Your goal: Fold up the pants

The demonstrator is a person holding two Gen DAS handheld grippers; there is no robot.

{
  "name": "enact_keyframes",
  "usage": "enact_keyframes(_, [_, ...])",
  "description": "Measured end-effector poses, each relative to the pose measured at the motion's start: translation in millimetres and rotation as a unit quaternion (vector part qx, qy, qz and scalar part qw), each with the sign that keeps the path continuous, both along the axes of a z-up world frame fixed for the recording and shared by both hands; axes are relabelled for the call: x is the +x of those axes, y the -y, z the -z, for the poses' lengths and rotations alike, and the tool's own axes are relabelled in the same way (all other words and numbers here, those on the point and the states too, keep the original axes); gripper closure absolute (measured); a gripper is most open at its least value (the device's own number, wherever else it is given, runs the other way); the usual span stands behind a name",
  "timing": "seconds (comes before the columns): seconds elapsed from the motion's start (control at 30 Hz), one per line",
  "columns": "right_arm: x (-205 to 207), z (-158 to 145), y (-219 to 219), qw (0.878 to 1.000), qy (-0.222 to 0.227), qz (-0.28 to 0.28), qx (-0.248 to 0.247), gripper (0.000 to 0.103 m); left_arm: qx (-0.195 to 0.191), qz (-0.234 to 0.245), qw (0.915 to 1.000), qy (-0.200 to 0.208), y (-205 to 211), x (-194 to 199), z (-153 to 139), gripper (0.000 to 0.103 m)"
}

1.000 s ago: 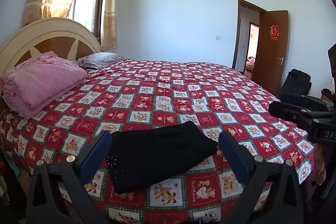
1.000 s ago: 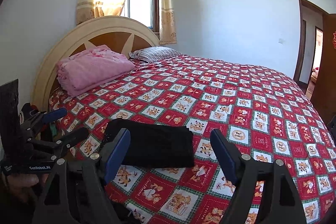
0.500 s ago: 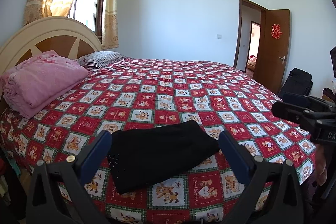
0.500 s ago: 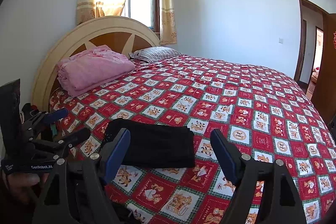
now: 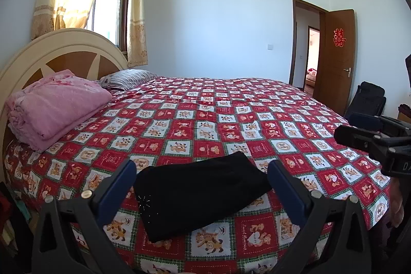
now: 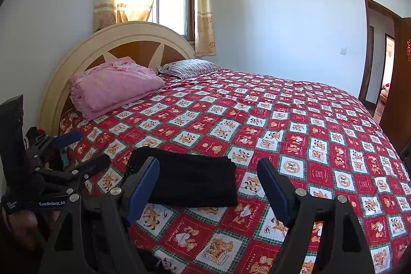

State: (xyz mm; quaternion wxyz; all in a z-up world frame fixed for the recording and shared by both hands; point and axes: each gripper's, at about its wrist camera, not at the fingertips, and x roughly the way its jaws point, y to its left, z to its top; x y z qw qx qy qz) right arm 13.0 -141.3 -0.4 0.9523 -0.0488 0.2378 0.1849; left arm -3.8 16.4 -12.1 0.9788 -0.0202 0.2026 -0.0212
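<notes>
The black pants (image 5: 197, 191) lie folded into a compact rectangle near the front edge of the bed; they also show in the right wrist view (image 6: 192, 179). My left gripper (image 5: 201, 180) is open and empty, held back from the bed with the pants seen between its blue pads. My right gripper (image 6: 208, 181) is open and empty, held above the bed's edge with the pants to the left between its pads. Each gripper shows in the other's view: the right one (image 5: 375, 140) and the left one (image 6: 64, 158).
The bed has a red checked cover (image 5: 231, 125) with bear prints. A folded pink blanket (image 5: 54, 107) and a striped pillow (image 5: 128, 78) lie by the round headboard (image 6: 123, 43). An open wooden door (image 5: 336, 58) and a black bag (image 5: 367, 102) are at right.
Both grippers have drifted very slightly back and up from the bed. The folded pants have not moved. Both stay open and empty.
</notes>
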Motion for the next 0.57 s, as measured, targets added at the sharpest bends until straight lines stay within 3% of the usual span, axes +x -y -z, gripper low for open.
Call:
enact_keyframes(0.2, [-0.2, -0.1, -0.2, 1.000, 0.001, 0.000, -0.005, 0.023, 0.024, -0.016, 0.9996, -0.003, 4.2, 2.0, 2.6, 0.000])
enact_keyframes(0.57, [2.2, 2.3, -1.5, 1.000, 0.000, 0.000, -0.009, 0.023, 0.020, -0.011, 0.9997, 0.007, 3.7, -0.4, 2.4, 0.000])
